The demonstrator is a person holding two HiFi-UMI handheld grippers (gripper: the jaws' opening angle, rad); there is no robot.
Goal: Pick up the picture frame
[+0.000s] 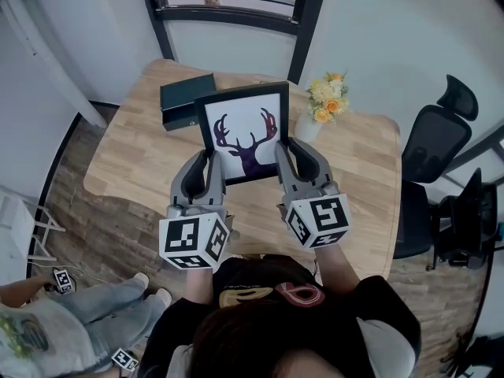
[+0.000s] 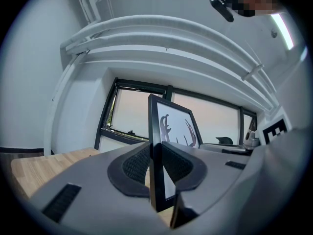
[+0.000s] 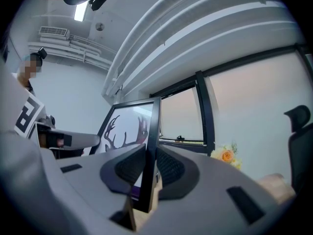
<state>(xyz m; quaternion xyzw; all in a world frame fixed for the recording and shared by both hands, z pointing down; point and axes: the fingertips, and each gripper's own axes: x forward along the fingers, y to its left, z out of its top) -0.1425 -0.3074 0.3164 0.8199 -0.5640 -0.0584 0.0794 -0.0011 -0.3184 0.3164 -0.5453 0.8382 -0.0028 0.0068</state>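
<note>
Over the light wood table (image 1: pixel 358 187): picture frame (image 1: pixel 242 132) pinched on both side edges, held portrait.
Long axis is run bottom-to-top, near vertical in both gripper views; deer print is faced toward the person, antlers toward the top edge. Left gripper (image 1: pixel 206 162) is clamped low on the left rail, right gripper (image 1: pixel 293 153) low on the right rail; pads are pressed on the black moulding. Clearance under the bottom edge can't be told. Dark box (image 1: pixel 186 101) is seen just beyond the frame's upper left corner, vase of yellow flowers (image 1: pixel 327 102) near its right; bare tabletop is left on the near side and far right. Room: white walls, dark-framed window (image 1: pixel 228 10) behind the table, office chair (image 1: pixel 435 144) at right, wood-look floor (image 1: pixel 75 172).
</note>
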